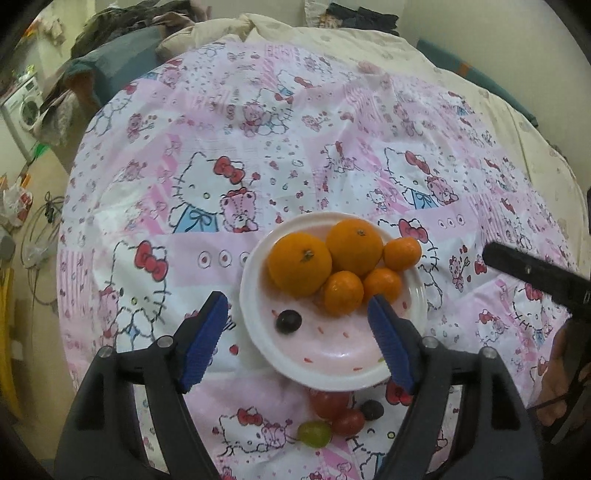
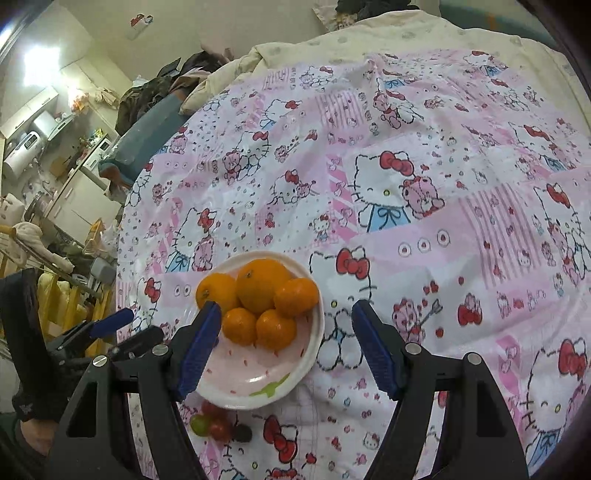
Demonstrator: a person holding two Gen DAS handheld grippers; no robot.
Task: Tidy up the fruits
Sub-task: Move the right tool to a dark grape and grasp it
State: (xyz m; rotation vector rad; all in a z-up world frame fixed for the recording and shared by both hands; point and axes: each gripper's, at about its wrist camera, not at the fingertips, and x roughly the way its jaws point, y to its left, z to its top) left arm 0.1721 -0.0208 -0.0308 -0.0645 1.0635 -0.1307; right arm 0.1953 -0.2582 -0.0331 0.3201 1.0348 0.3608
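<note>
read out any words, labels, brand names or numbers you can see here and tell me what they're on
None can be read.
Tablecloth: cartoon cats, bears and bows only, no lettering.
Plate: red flecks, no text.
Washing machine: panel too small and blurred.
Wall bag: red print too blurred.

Five oranges (image 1: 325, 262) sit bunched at the far side of the plate (image 1: 255, 291), a grape (image 1: 289, 321) alone nearer. More grapes (image 1: 334, 417) lie on the tablecloth (image 1: 295, 147) just before the plate.
</note>
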